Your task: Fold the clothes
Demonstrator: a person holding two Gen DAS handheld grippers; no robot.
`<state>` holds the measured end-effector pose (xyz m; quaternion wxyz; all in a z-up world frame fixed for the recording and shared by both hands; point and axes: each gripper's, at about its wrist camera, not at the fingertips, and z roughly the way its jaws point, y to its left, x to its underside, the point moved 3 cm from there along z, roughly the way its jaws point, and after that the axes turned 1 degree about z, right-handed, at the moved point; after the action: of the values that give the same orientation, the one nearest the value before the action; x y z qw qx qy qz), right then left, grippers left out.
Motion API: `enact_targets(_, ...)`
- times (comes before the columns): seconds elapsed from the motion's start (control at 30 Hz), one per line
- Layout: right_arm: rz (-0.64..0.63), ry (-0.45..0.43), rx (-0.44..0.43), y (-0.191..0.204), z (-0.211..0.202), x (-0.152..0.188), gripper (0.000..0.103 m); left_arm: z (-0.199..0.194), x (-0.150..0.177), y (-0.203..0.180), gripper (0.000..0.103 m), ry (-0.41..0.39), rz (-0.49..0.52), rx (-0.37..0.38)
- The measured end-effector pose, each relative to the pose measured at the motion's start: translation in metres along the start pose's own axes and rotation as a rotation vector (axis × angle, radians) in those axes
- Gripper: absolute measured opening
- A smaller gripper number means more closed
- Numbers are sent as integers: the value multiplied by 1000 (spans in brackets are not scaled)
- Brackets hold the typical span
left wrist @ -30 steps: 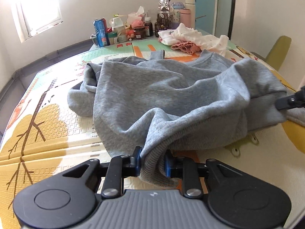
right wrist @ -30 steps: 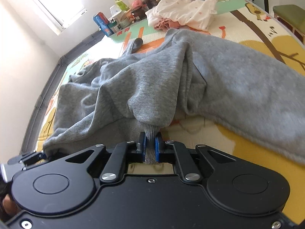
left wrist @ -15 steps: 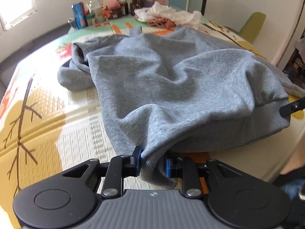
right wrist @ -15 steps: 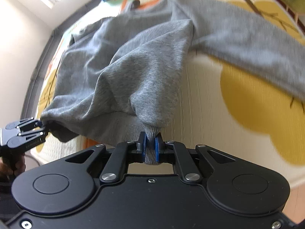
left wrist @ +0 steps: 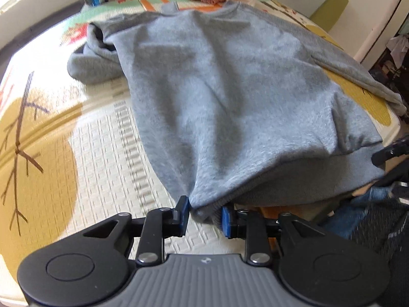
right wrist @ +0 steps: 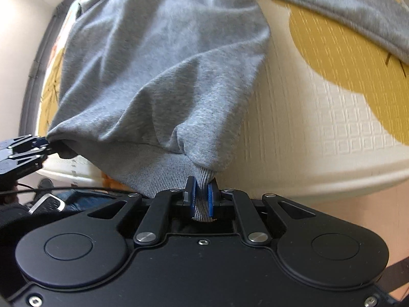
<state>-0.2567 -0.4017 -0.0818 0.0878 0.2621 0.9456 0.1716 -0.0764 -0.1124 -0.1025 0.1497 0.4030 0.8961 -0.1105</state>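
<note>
My left gripper (left wrist: 204,213) and right gripper (right wrist: 202,198) each clamp the ribbed hem of the sweatshirt (left wrist: 230,89) — I've pulled it back since a second ago, so the hem now hangs off the mat (left wrist: 107,153) edge, body stretched flatter, right sleeve (right wrist: 345,7) trailing behind.

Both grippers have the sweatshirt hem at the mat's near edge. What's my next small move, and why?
Probably lower both and lay the hem flat. The left gripper and right gripper pinch the grey sweatshirt hem past the mat edge; its body looks spread.
</note>
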Motion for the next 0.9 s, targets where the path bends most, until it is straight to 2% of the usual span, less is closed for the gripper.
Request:
enact_targets(0.13, 15, 18, 41, -5, 6, 4, 11, 4, 11, 8, 29, 39, -30, 26)
enact_targets(0.23, 27, -13, 56, -6, -2, 1, 17, -4, 13, 15, 34, 3, -58, 45)
enact_targets(0.3, 10, -47, 83, -3, -10, -3, 35, -10, 11, 19, 44, -23, -81, 54)
enact_targets(0.33, -9, -66, 98, -1, -15, -6, 37, -12, 10, 21, 48, -38, -94, 61)
enact_targets(0.37, -30, -84, 112, 2, -20, -8, 38, -15, 10, 24, 54, -53, -108, 69)
enact_targets(0.4, -50, -101, 124, 4, -24, -12, 38, -17, 9, 27, 55, -67, -120, 78)
enact_targets(0.47, -71, -144, 138, 7, -33, -22, 38, -22, 5, 32, 56, -99, -153, 104)
enact_targets(0.6, -106, -221, 92, 19, -46, -44, 33, -26, -7, 36, 57, -158, -195, 131)
enact_targets(0.77, -155, -211, 72, 38, -29, -58, 18, -21, -30, 23, 58, -213, -159, 163)
enact_targets(0.9, -169, -211, 49, 51, -8, -65, 16, -12, -45, 7, 59, -237, -126, 212)
